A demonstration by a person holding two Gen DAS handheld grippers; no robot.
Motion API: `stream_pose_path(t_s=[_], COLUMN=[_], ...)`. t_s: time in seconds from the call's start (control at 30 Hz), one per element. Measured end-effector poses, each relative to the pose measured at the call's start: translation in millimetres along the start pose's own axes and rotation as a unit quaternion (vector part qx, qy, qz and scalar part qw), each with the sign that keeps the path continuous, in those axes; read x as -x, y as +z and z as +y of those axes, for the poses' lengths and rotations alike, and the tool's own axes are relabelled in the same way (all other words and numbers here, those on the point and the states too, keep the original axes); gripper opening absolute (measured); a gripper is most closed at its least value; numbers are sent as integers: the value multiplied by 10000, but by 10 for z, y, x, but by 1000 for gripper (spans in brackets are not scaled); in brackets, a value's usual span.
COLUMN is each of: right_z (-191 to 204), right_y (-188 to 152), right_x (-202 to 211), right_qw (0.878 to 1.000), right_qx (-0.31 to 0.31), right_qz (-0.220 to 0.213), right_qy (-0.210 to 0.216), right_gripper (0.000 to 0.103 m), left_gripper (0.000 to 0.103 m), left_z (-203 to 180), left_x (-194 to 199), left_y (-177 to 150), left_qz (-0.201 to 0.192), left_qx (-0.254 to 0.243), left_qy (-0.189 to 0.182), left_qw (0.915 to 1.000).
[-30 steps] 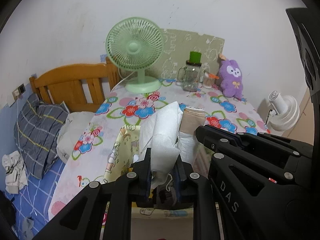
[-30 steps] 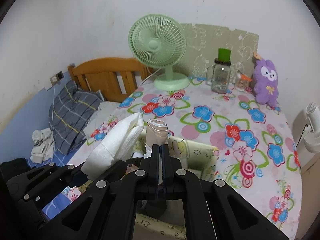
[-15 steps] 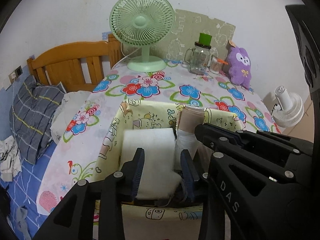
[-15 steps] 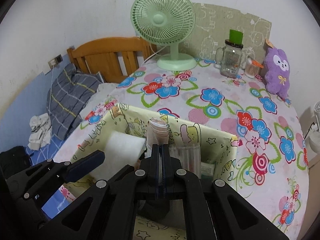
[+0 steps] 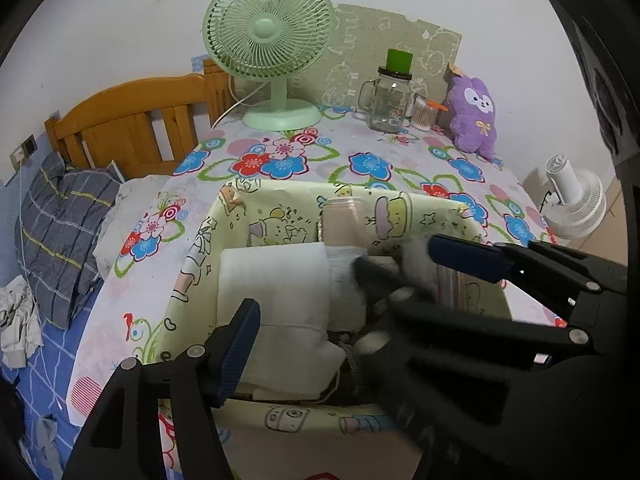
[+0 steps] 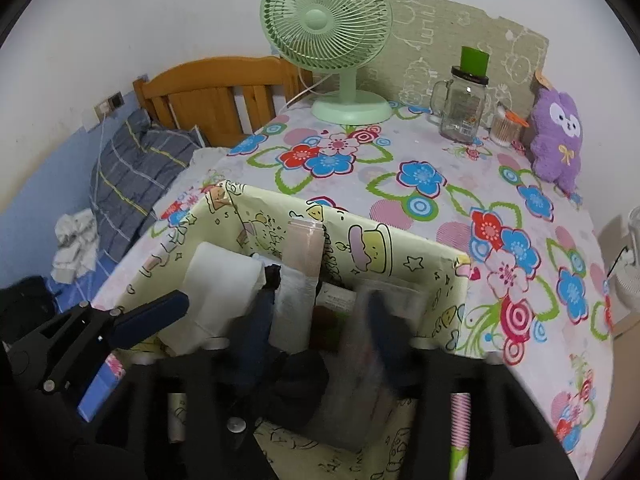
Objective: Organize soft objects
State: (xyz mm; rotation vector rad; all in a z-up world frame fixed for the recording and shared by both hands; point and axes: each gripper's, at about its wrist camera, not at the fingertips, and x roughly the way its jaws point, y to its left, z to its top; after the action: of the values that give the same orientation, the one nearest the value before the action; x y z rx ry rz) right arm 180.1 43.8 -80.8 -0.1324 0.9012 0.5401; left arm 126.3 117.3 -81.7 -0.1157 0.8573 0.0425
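A flowery table (image 5: 360, 160) holds a yellow box (image 5: 400, 204). The white folded cloth (image 5: 276, 280) sits inside it. Both the left gripper (image 5: 308, 320) and right gripper (image 6: 320, 320) have jaws spread wide, holding nothing.

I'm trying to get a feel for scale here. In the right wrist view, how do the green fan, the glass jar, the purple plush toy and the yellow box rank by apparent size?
1. yellow box, though it is nearest the camera
2. green fan
3. purple plush toy and glass jar: they look too alike to rank.

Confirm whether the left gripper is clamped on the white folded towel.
No: the left gripper stands wide open over the white folded towel in the box.
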Motion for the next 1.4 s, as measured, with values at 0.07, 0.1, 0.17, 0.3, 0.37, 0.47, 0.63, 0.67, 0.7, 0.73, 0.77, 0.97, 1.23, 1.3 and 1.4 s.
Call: stream_pose_path(t_s=[0.07,0.1,0.17,0.3,0.37,0.47,0.63,0.67,0.7,0.73,0.77,0.97,1.23,1.3,1.4], right_z=[-7,-10,-17,-44,-65,-101,-165,-181,-194,-205,-214,-289,-412,-434,-473], right_y=[-11,-12,-22,-47,-57,-65,-90,-96,-103,-109,-114,-137,-207,-232,-269], right_x=[26,41,96,205,271,358,550,598,639,680,706,954,1339,1443,1578], right_qw=[9999,9999,10000,9998,9996,9993,9981,9977,9972,9968,9965,9935,9859,9840,9813], right_qx=[-68,-77,-73,-106,-142,-180,-287,-317,-336,-351,-358,-466,-672,-684,-709], right_qz=[3,6,-44,-161,-234,-314,-502,-558,-608,-659,-690,-957,-1404,-1491,-1624], right_qy=[74,74,42,-14,-61,-110,-209,-235,-260,-282,-294,-399,-618,-690,-757], right_gripper=[65,65,66,75,81,83,89,91,91,92,93,96,99,99,100], left_gripper=[71,72,74,81,83,86,92,93,94,95,95,99,103,103,103], left_z=[-20,-32,-47,-89,-114,-164,-250,-271,-287,-300,-322,-439,-574,-627,-710], left_x=[29,42,63,115,144,203,326,360,388,412,447,628,877,936,1023], left_y=[3,3,4,8,5,13,29,32,32,33,39,71,119,118,115], left_qz=[-41,-53,-62,-133,-167,-237,-392,-435,-470,-496,-534,-718,-1077,-1143,-1264], left_qx=[-18,-30,-22,-56,-76,-119,-184,-193,-200,-204,-207,-291,-396,-444,-505], left_qy=[27,39,47,92,104,108,127,120,111,99,89,120,228,213,212], left_qw=[10000,10000,10000,9999,9998,9996,9990,9988,9986,9985,9983,9969,9931,9922,9905])
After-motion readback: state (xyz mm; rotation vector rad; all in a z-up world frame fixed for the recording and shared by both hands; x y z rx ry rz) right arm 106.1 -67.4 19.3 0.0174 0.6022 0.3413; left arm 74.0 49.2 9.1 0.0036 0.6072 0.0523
